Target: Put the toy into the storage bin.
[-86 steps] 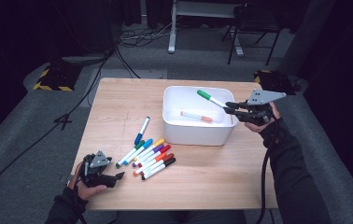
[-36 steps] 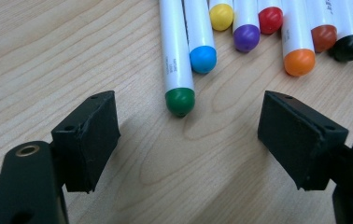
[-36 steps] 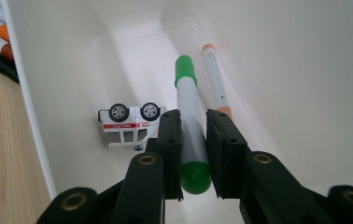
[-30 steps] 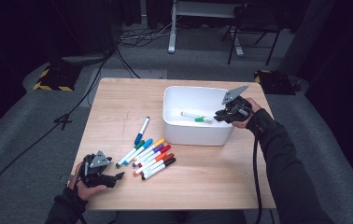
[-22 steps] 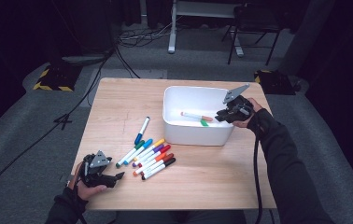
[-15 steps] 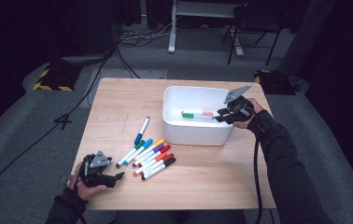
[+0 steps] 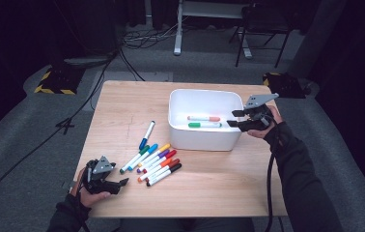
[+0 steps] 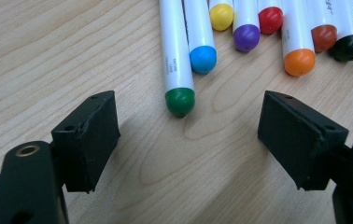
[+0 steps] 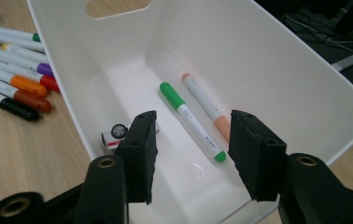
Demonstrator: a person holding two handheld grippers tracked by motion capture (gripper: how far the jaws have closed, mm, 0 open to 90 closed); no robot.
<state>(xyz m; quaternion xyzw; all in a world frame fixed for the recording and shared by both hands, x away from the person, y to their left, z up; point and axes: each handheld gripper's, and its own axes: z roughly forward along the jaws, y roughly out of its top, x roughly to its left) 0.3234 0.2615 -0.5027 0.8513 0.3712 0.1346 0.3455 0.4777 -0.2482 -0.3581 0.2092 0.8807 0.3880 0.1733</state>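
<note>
Wooden table (image 7: pixel 209 188) seen from above, with a person's forearms reaching in from the near edge. At the near left corner, the left gripper (image 7: pixel 120 182) rests low on the wood, jaws wide apart with nothing between them. Its own camera shows the dark green cap of one marker (image 8: pixel 180 100) lying just ahead of the gap, not touching either jaw. That marker belongs to a row of markers (image 7: pixel 154 162) lying side by side near the table's middle, caps in blue, yellow, purple, red, orange, brown and black. One blue marker (image 7: pixel 147 135) lies apart, a little beyond the row. Farther back on the right sits a white bin (image 7: pixel 175 121). A green marker (image 7: pixel 204 125) and a salmon marker (image 7: pixel 203 118) lie side by side on its floor. The right gripper (image 7: pixel 232 119) hovers at the bin's right rim, its jaws having just been opening, with nothing between them; the green marker lies loose below.
</note>
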